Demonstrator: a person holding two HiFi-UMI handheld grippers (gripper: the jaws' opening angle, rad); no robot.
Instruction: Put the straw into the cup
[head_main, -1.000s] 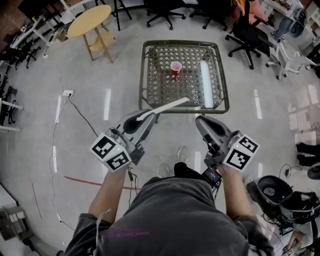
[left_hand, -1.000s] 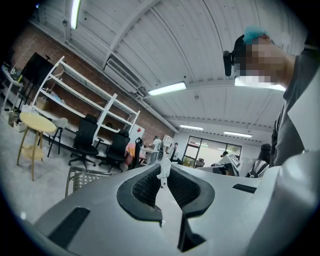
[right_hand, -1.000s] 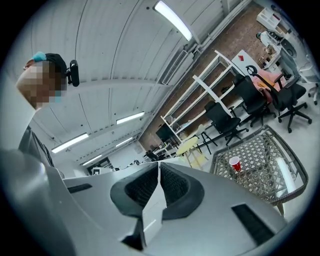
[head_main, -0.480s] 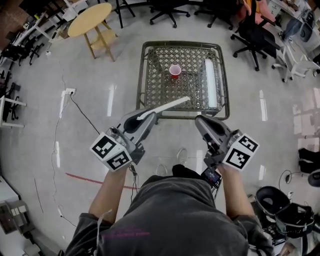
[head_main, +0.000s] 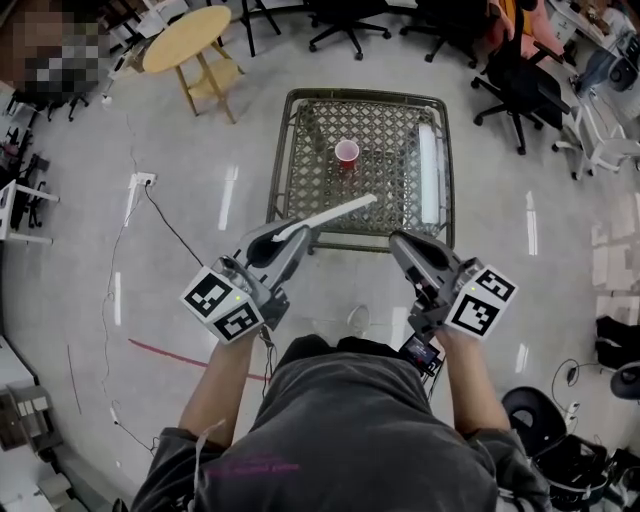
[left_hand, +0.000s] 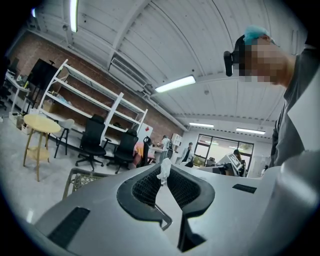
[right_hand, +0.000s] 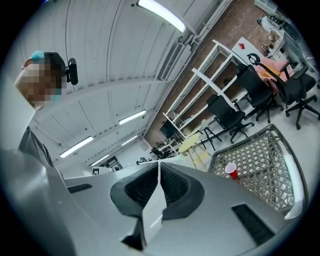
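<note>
A red cup (head_main: 347, 152) stands upright near the far middle of a low lattice-topped table (head_main: 300, 180) in front of me. My left gripper (head_main: 298, 233) is shut on a long white wrapped straw (head_main: 335, 211), which slants up and right over the table's near edge, short of the cup. In the left gripper view the straw's crumpled end (left_hand: 163, 171) pokes out between the jaws. My right gripper (head_main: 402, 242) is shut with nothing in it, beside the table's near right corner. The right gripper view shows the red cup (right_hand: 231, 170) on the table (right_hand: 272, 150).
A long pale strip (head_main: 429, 172) runs along the table's right side. A round wooden table (head_main: 190, 38) stands at the far left and office chairs (head_main: 505, 70) at the far right. A power strip (head_main: 138, 182) and its cable lie on the floor to the left.
The table and cup sit slightly lower in the head view, so the view has shifted. Both grippers keep the same pose, the straw still in the left one.
</note>
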